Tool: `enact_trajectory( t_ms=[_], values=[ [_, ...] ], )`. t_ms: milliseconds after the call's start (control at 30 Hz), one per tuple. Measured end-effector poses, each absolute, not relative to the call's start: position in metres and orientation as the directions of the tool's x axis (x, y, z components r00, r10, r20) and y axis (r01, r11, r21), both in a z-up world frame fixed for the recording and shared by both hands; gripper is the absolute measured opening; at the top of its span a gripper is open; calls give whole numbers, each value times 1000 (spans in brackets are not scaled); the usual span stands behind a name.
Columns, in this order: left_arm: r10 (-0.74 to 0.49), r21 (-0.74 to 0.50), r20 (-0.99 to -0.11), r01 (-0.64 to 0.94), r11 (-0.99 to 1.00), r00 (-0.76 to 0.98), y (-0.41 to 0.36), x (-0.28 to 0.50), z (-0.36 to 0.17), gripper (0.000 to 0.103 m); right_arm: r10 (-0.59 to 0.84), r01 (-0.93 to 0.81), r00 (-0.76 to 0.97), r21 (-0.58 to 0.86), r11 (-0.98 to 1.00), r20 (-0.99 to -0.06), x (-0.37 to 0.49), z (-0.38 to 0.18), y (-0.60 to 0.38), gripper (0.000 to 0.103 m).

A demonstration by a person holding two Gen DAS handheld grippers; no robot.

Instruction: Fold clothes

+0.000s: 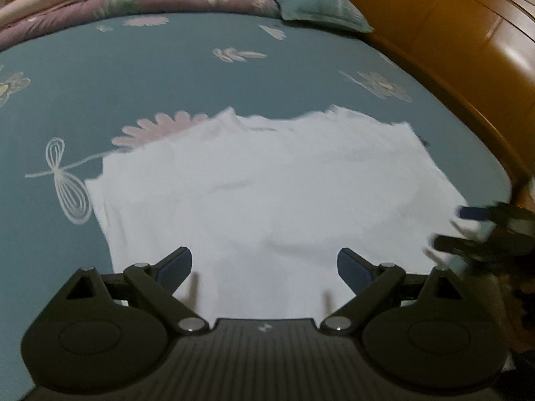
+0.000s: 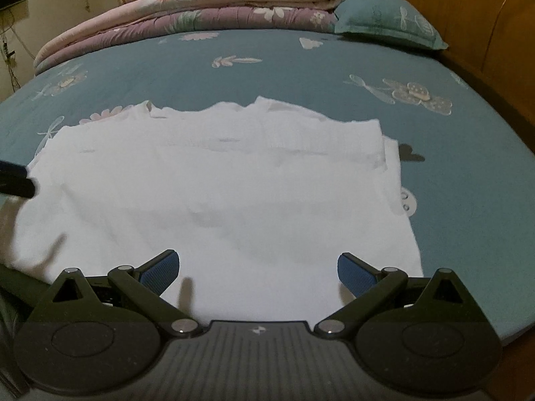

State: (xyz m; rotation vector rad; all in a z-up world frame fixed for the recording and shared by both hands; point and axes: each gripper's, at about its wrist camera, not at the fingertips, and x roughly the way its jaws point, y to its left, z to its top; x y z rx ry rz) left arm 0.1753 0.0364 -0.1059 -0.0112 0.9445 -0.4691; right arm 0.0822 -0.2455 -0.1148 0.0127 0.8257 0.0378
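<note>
On the bed (image 2: 267, 67) a white garment (image 2: 217, 183) lay spread ahead of both gaping, empty tools, left tool (image 1: 264, 267) and right tool (image 2: 259, 267), apparently flattened for folding

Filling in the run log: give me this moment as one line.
task: fold clothes | shirt: flat on bed, sides folded in | left gripper: open, empty | right gripper: open, empty

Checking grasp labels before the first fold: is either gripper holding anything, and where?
Nothing held. The left gripper and right gripper are both open above the near edge of the white garment, which lies flat on the bed sheet.
</note>
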Motion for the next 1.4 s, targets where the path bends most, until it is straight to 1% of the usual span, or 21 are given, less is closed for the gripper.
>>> enact_trajectory(
  t_ms=[67, 100, 167, 267, 367, 500, 533, 567, 700, 833, 967, 1100, 1267, 1333, 1400],
  values=[
    [-372, -236, -801, 323, 916, 469, 43, 184, -117, 93, 28, -24, 678, 16, 1000, -735, 80, -112, -248, 103],
    [-381, -251, -797, 317, 915, 469, 45, 184, -118, 94, 22, -21, 677, 11, 1000, -735, 79, -111, -250, 103],
    [-396, -267, -791, 320, 909, 467, 45, 182, -114, 95, 12, -9, 676, 9, 1000, -737, 78, -110, -254, 103],
    [-414, -250, -765, 365, 897, 493, 44, 183, -104, 95, 16, 10, 700, 33, 999, -714, 87, -104, -257, 103],
    [-427, -255, -747, 374, 892, 510, 43, 189, -100, 96, 57, -15, 709, 65, 998, -703, 108, -95, -252, 103],
    [-428, -300, -764, 321, 898, 483, 45, 201, -120, 96, 117, -84, 719, 82, 993, -685, 136, -88, -232, 103],
    [-439, -309, -756, 327, 893, 485, 45, 201, -124, 102, 143, -103, 717, 100, 990, -682, 142, -88, -227, 103],
    [-447, -315, -751, 332, 889, 486, 44, 200, -126, 102, 169, -121, 715, 118, 986, -678, 148, -87, -222, 103],
    [-449, -321, -752, 326, 889, 483, 50, 201, -121, 102, 278, -195, 700, 198, 961, -658, 161, -90, -203, 103],
    [-460, -352, -726, 299, 887, 512, 67, 200, -113, 102, 312, -228, 665, 213, 950, -679, 166, -103, -190, 103],
    [-490, -441, -682, 229, 868, 543, 96, 200, -107, 102, 317, -209, 632, 239, 948, -707, 165, -118, -189, 103],
    [-502, -522, -650, 145, 840, 571, 130, 205, -106, 102, 327, -206, 634, 254, 945, -701, 160, -124, -191, 103],
    [-622, -737, -577, -9, 676, 529, 168, 218, -138, 102, 329, -210, 631, 254, 944, -702, 161, -126, -192, 103],
    [-667, -799, -536, -56, 599, 518, 176, 223, -154, 102, 329, -215, 630, 249, 944, -703, 160, -126, -191, 103],
    [-685, -822, -511, -61, 566, 520, 177, 228, -158, 102, 332, -220, 629, 249, 943, -703, 160, -126, -192, 103]
  ],
)
